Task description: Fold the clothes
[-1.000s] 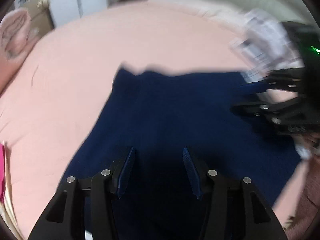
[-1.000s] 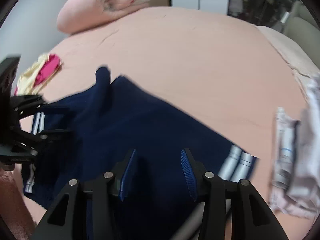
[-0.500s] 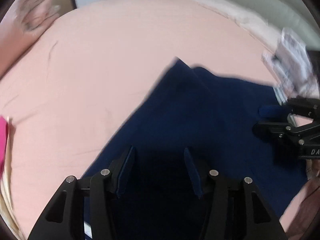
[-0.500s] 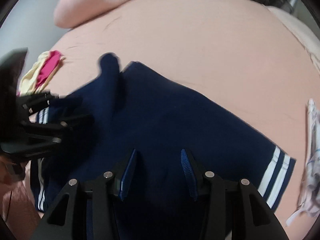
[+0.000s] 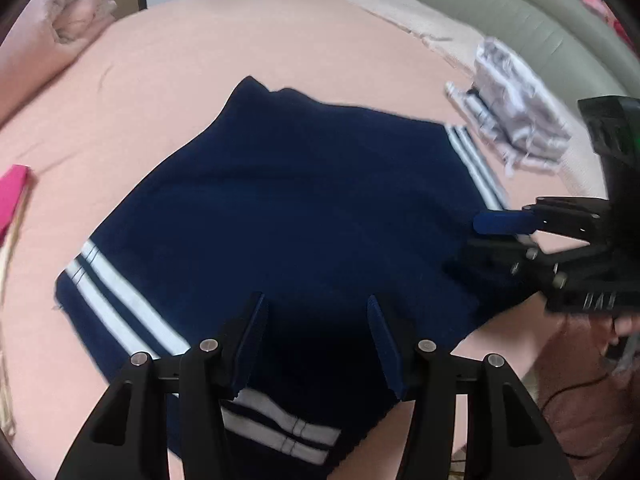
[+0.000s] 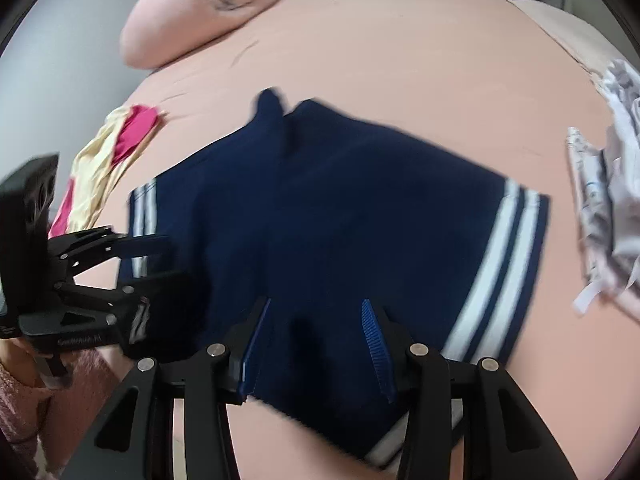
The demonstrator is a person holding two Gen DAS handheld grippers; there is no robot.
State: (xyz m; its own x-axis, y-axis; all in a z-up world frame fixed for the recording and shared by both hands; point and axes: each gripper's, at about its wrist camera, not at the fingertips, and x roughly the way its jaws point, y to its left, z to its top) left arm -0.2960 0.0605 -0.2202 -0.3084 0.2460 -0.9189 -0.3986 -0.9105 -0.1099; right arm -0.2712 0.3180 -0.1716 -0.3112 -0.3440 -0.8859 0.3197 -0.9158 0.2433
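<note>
A navy garment with white stripes [image 5: 304, 216] lies spread on the pink bed sheet [image 5: 168, 80]; it also shows in the right wrist view [image 6: 340, 208]. My left gripper [image 5: 316, 324] is open, hovering over the garment's near edge. It also appears at the left of the right wrist view [image 6: 160, 256]. My right gripper [image 6: 316, 328] is open over the garment's near edge. It also appears at the right of the left wrist view [image 5: 476, 244], open at the garment's right side.
A grey-white patterned cloth [image 5: 516, 108] lies to the right of the garment, also seen in the right wrist view [image 6: 608, 200]. Pink and yellow clothes [image 6: 116, 152] lie to the left. A rolled pink blanket [image 6: 208, 4] lies at the far side. A grey-green headboard [image 5: 520, 16] is far right.
Both grippers pulled back and apart, and the garment now lies wider and flatter, with striped hems showing on both sides. Both grippers stay open.
</note>
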